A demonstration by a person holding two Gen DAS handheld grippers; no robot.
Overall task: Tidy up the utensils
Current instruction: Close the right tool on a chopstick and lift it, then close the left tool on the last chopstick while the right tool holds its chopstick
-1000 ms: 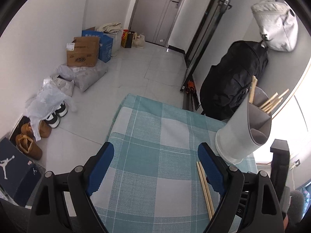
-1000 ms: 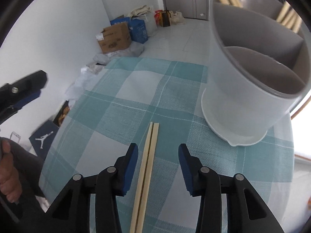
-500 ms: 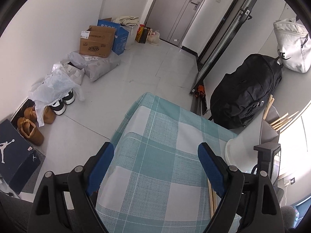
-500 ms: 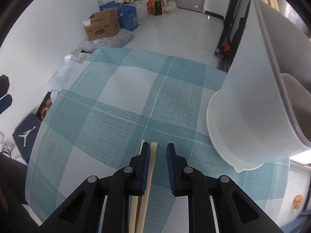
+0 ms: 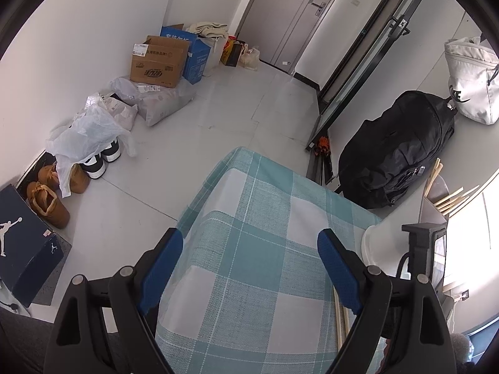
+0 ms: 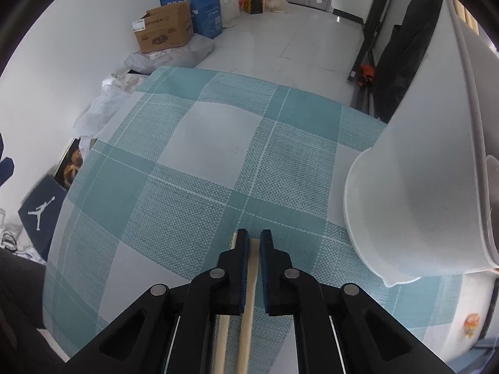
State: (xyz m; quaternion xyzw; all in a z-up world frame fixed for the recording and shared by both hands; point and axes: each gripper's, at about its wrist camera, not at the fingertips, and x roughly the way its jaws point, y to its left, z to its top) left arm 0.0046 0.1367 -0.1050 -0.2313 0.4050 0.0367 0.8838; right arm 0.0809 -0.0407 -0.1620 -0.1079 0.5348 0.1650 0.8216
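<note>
On the checked table, right hand-held gripper just closed, pinching one chopstick, second chopstick outside, left hand-held gripper spread wide, empty.

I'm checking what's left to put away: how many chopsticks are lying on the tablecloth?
2. One chopstick lies between the pads of the right tool, which has just been closing on it; the other chopstick lies just outside its left pad. The tools may hide more.

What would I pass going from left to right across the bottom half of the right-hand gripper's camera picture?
Dark blue shoe box → teal checked tablecloth → loose chopstick → gripped chopstick between the right gripper → white utensil holder.
</note>
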